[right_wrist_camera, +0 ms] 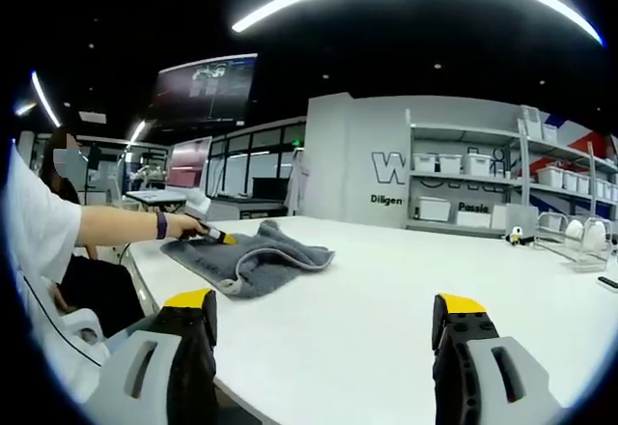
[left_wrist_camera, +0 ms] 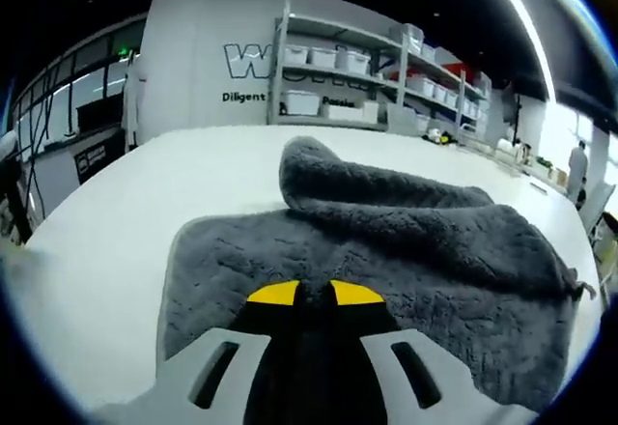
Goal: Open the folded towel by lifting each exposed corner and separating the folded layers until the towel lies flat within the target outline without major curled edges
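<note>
Towel [left_wrist_camera: 386, 241] sits mid-frame in the left gripper view, grey, still folded: upper layer rumpled, a humped fold rising at top center, lower layer's edge exposed at lower left. In the right gripper view the towel [right_wrist_camera: 253, 251] is left of center on the white table [right_wrist_camera: 406, 290], far off from the right gripper.

Left gripper [left_wrist_camera: 316, 295]: yellow tips pressed together at the towel's near edge. Looks like you're pinching cloth there, but the tips hide the bite, so I can't confirm it.

Right gripper [right_wrist_camera: 328, 319]: jaws spread wide, holding nothing, hovering over bare table well apart from the towel.

My read, step in hand is peeling the top layer:
- Lift the near edge only high enough to clear the layer below, then carry it toward you so the fold rolls out rather than drags.
- Bring the right gripper in to pin the lower layer or take a second corner; one-handed, the whole towel will likely slide.
- Watch the hump at top center, likely curl point.

No target outline visible on the table in either view, so I can't judge placement.

Around: shelves [left_wrist_camera: 357, 77] with bins beyond the table, dish rack [right_wrist_camera: 570, 237] at right edge. Nothing near the towel blocks you.
</note>
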